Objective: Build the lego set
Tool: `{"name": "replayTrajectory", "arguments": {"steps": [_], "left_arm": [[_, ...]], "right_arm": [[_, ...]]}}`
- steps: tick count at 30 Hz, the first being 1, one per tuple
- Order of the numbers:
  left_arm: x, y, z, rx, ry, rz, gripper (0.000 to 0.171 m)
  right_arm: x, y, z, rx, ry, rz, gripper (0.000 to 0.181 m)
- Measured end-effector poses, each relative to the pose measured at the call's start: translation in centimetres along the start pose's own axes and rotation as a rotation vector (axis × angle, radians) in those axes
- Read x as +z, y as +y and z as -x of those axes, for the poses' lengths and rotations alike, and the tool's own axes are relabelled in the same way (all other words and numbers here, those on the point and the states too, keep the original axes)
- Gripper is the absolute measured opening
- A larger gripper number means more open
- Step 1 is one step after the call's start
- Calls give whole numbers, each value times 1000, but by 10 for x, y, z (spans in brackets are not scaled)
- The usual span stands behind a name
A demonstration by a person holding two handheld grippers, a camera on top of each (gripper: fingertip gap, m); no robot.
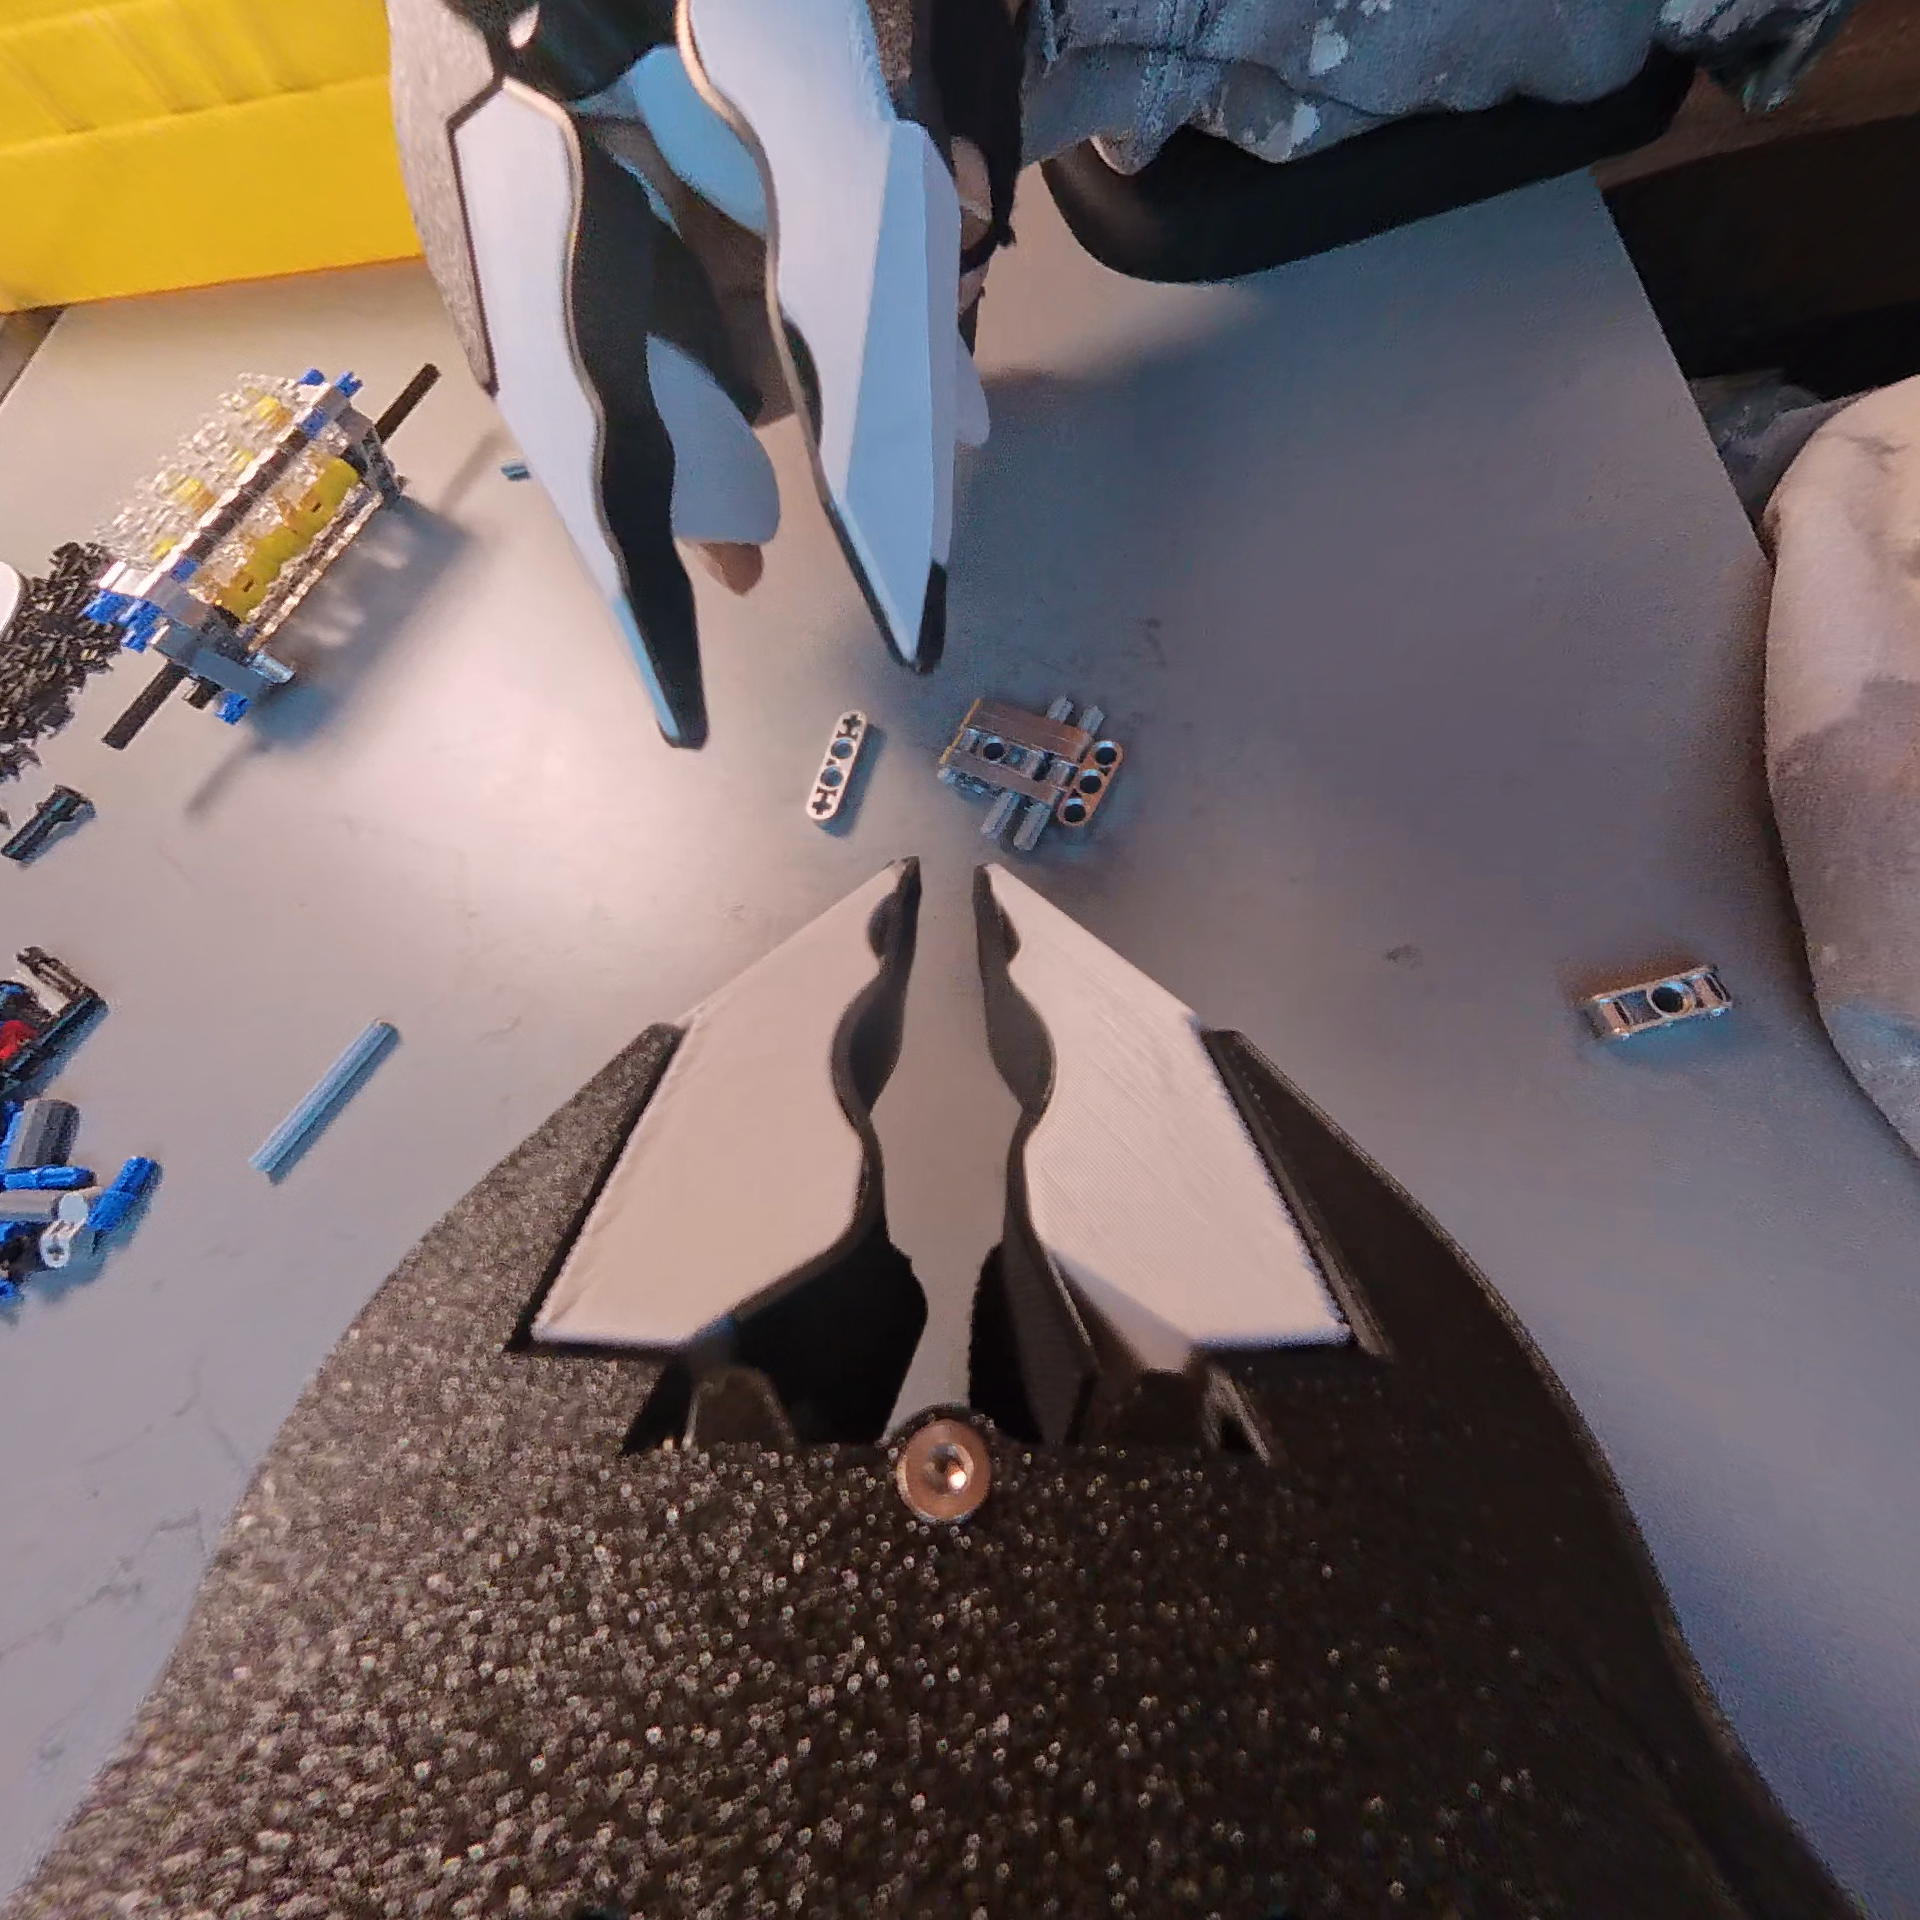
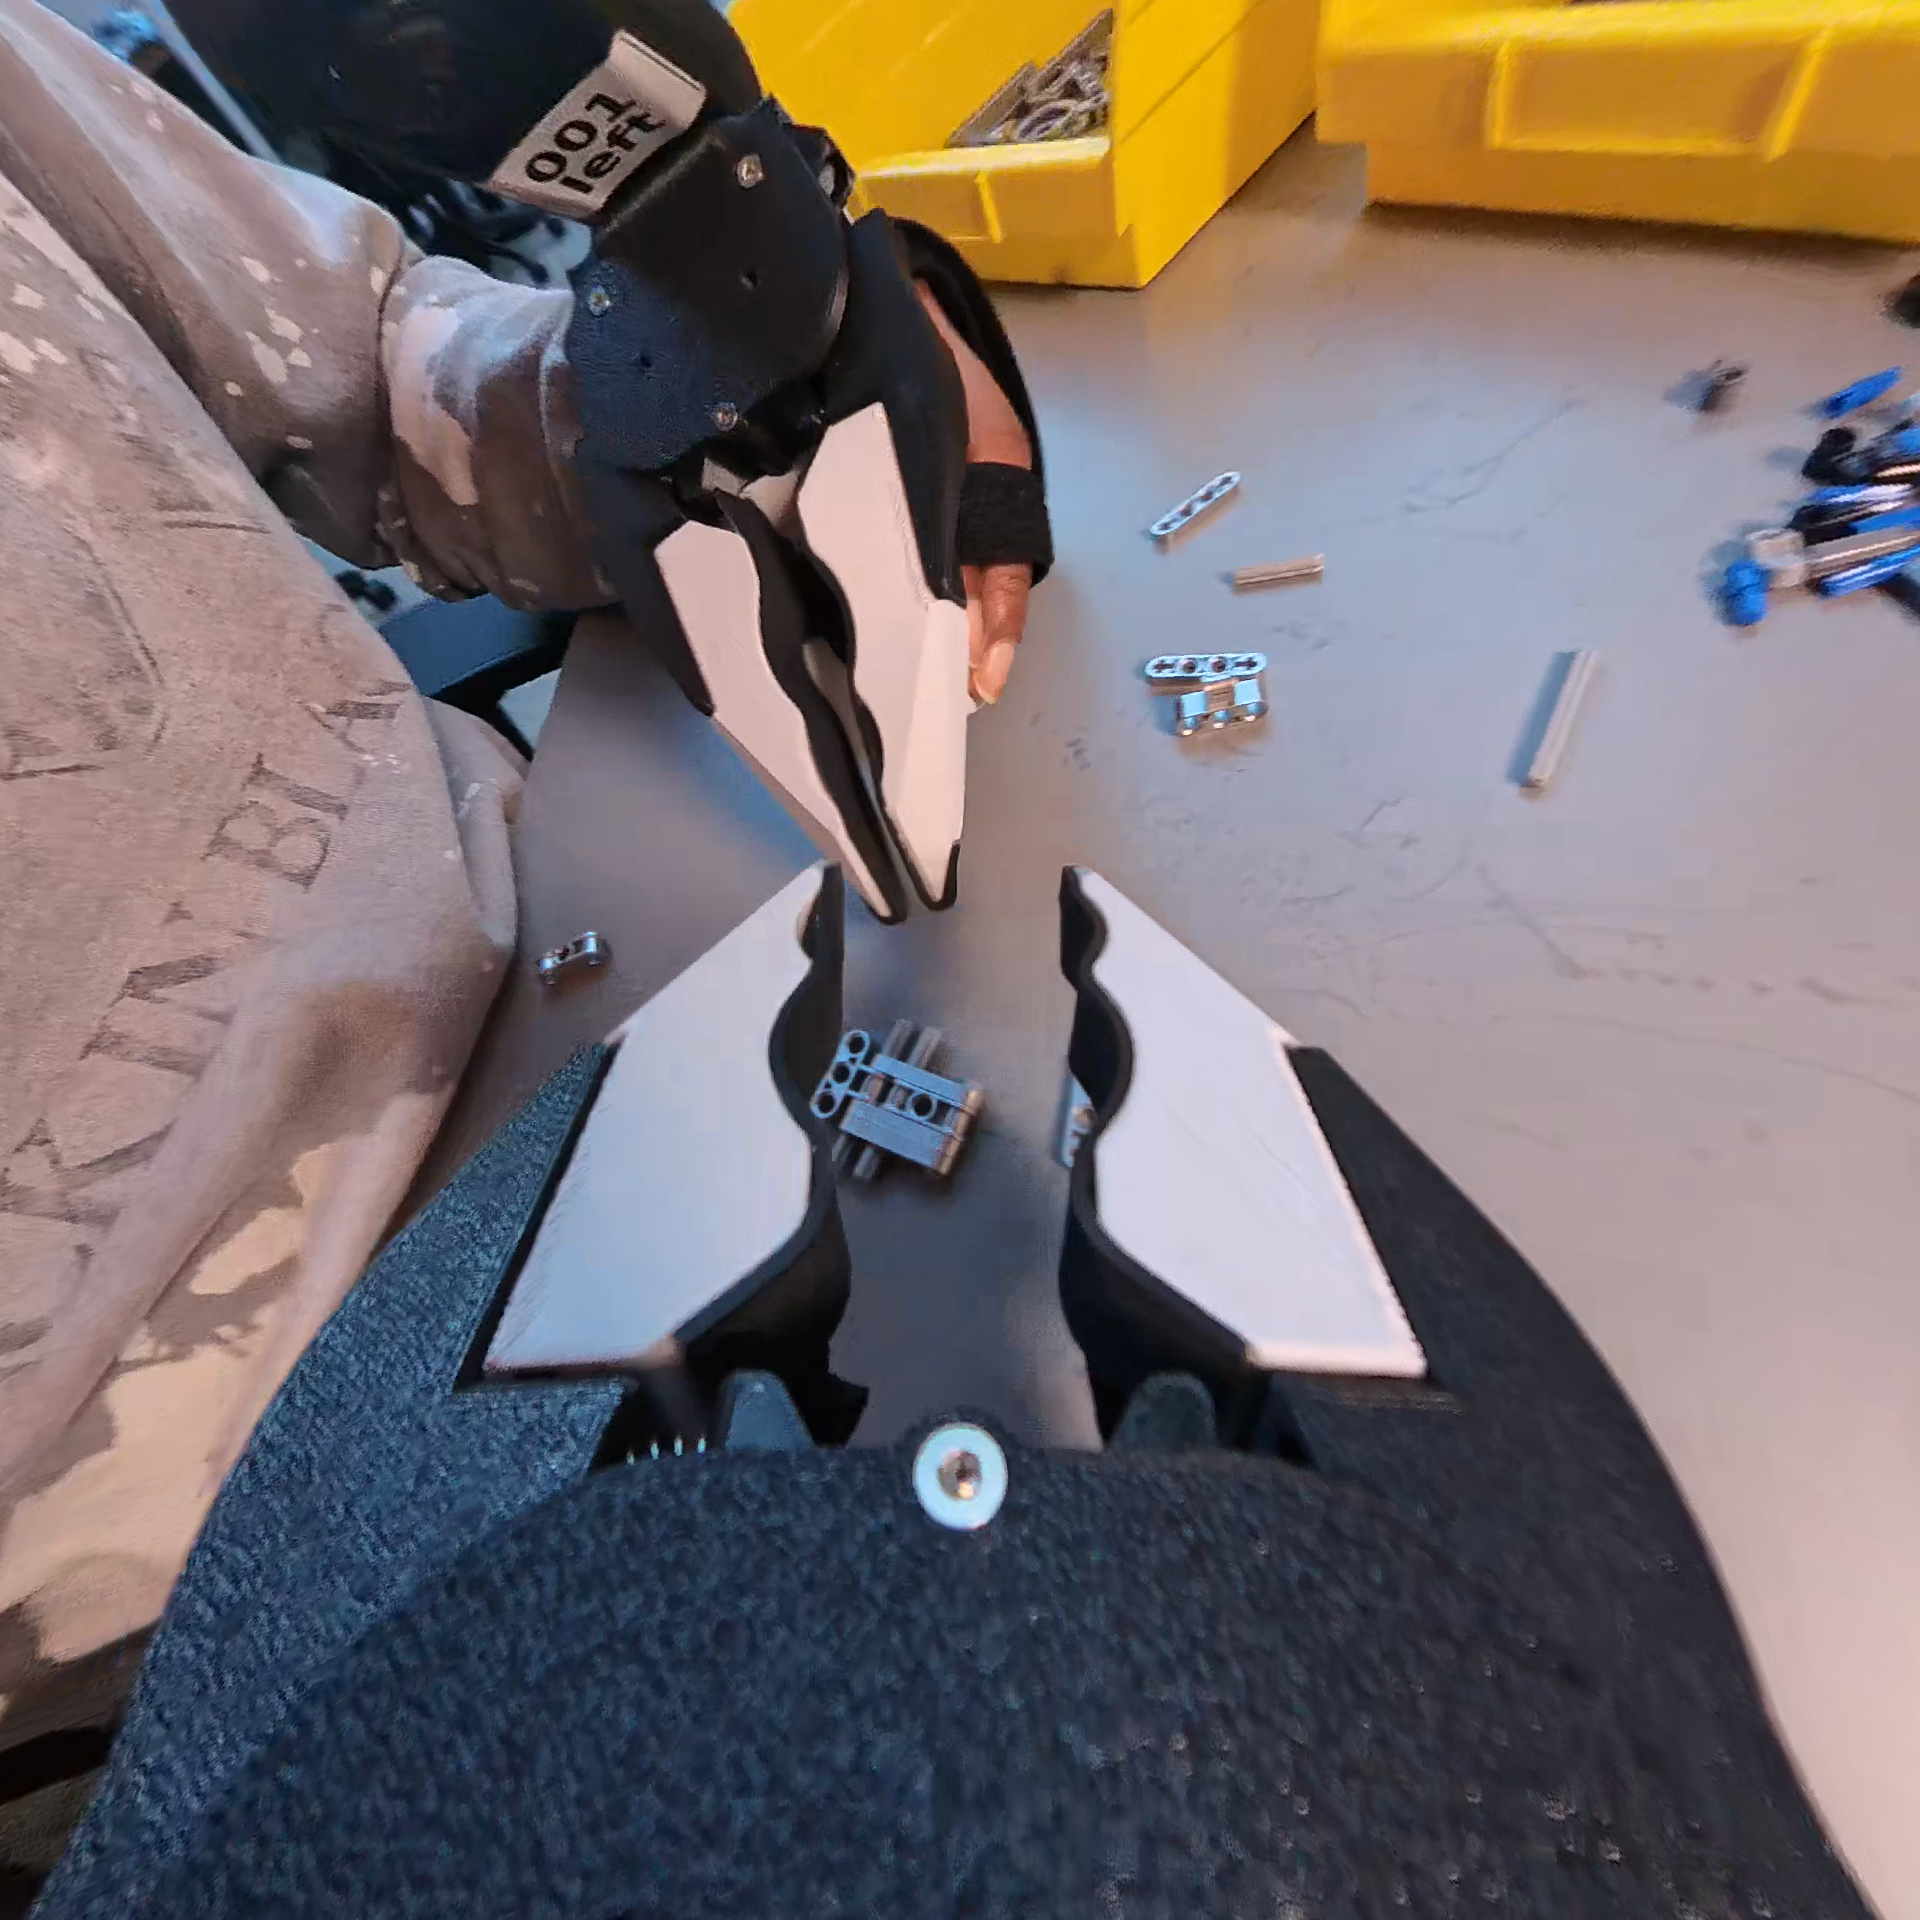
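My left gripper (image 1: 948, 871) hovers just above the grey table (image 1: 1351, 623), its fingertips a narrow gap apart with only bare table between them. It also shows in the right wrist view (image 2: 914, 904), tips nearly together. A small grey beam-and-axle assembly (image 1: 1034, 774) lies just beyond its tips, with a thin flat grey beam (image 1: 836, 779) beside it. My right gripper (image 2: 951, 878) is open and empty. It hangs over the same assembly (image 2: 899, 1107), which lies on the table between its fingers without touching them. Its fingers also show in the left wrist view (image 1: 800, 691).
A clear, yellow and blue block model (image 1: 239, 540) stands at the left, with black pins (image 1: 42, 644), blue pins (image 1: 83, 1195) and a grey axle (image 1: 324, 1096) nearby. A small grey piece (image 1: 1657, 1000) lies right. Yellow bins (image 2: 1039, 156) stand behind. A person's sleeve (image 2: 208, 727) borders the table. The tips of one gripper are about 4 centimetres away from the tips of the other. From the left gripper's tips to the small grey piece (image 1: 1657, 1000) is close to 12 centimetres. It is also in sight in the right wrist view (image 2: 575, 955).
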State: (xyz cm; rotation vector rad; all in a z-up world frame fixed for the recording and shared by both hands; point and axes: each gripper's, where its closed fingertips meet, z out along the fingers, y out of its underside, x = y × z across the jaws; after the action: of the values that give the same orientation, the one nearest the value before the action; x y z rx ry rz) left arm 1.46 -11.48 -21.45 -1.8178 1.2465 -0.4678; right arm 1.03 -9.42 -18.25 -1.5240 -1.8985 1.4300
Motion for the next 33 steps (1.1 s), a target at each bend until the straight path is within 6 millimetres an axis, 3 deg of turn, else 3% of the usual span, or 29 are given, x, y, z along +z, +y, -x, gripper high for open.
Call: {"name": "replayTrajectory", "arguments": {"steps": [4, 7, 11, 13, 17, 19, 26, 33], "left_arm": [[-3, -4, 6, -45, -16, -34, 19], [-5, -6, 9, -67, -16, -53, 21], [-4, -5, 7, -69, -4, -49, 21], [-2, -4, 4, -63, 7, -43, 21], [1, -3, -3, -44, 32, -30, 21], [1, -3, -5, -38, 41, -29, 21], [4, -7, -17, -2, 77, -26, 22], [10, -10, -12, 195, -70, 22, 24]], "right_arm": [[-19, 0, -5, -120, 98, 27, 47], [-25, 19, 2, -244, 156, 151, 47], [-12, 52, 24, -371, 138, 308, 47], [-3, 60, 23, -383, 158, 342, 49], [8, 69, 16, -330, 162, 369, 49], [7, 68, 14, -323, 168, 370, 38], [6, 64, 11, -184, 187, 347, 38], [10, 41, 11, 113, 115, 174, 38]]}}
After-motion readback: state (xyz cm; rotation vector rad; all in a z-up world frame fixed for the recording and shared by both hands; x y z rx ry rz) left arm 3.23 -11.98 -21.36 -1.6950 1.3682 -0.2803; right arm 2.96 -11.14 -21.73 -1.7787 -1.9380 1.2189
